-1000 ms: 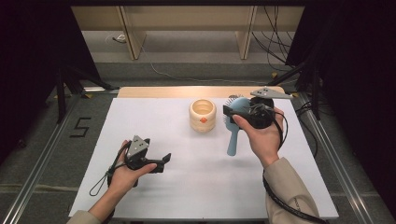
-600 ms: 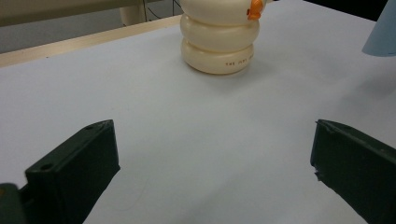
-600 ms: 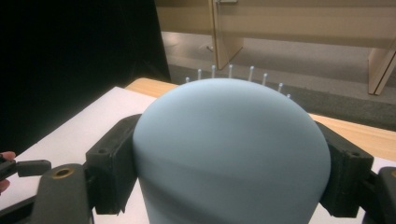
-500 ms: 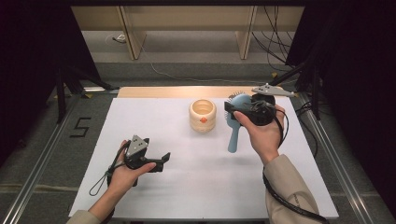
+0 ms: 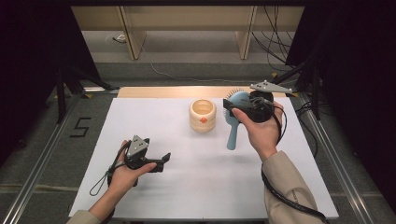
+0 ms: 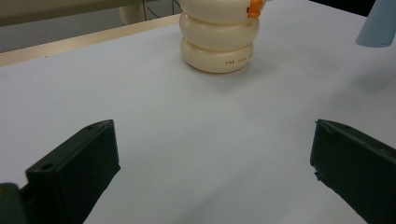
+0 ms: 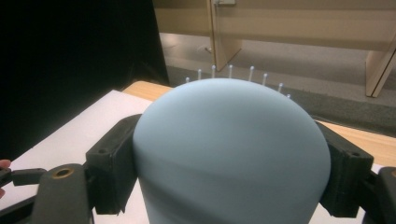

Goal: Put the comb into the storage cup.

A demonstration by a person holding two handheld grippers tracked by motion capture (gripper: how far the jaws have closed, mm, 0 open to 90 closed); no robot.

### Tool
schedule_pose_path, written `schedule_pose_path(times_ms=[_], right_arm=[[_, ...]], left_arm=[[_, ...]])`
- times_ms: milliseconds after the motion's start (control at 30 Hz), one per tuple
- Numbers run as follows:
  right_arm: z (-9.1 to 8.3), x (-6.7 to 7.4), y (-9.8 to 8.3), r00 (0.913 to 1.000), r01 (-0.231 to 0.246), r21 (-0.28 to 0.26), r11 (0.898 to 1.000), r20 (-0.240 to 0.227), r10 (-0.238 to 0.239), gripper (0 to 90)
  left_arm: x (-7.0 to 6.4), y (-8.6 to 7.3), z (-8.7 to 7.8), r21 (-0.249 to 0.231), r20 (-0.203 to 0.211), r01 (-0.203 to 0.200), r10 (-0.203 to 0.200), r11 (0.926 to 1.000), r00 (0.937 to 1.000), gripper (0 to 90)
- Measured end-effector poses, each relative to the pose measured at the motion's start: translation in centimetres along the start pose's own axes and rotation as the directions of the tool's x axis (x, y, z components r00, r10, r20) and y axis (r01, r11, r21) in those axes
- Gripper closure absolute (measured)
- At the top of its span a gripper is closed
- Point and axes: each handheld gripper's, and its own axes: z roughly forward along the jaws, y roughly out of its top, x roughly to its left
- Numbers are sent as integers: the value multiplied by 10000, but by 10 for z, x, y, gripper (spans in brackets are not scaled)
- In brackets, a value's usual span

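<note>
My right gripper (image 5: 235, 107) is shut on the round head of a light blue hairbrush (image 5: 232, 133), at the table's far right. The handle hangs down toward the white tabletop and the bristles face away from me. In the right gripper view both black jaws press the sides of the hairbrush (image 7: 231, 154), with white bristle tips showing over its top. My left gripper (image 5: 163, 160) rests low at the near left, open, with bare table between its jaws. A cream ribbed cup (image 5: 202, 115) with an orange spot stands left of the brush, ahead of the left gripper (image 6: 212, 177) as the cream cup (image 6: 219, 39).
The white table (image 5: 196, 186) has a wooden strip (image 5: 154, 92) along its far edge. Beyond it are grey floor, cables and wooden furniture legs. Dark curtains flank both sides. A cable trails from each gripper.
</note>
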Motion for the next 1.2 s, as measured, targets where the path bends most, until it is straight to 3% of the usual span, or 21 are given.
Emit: schedule_pose_path(times_ms=[1200], right_arm=[[16, 0, 14, 9999, 93, -44, 9999, 47, -93, 218]], left_arm=[[0, 0, 1, 22, 1, 16, -16, 10000, 10000, 12]])
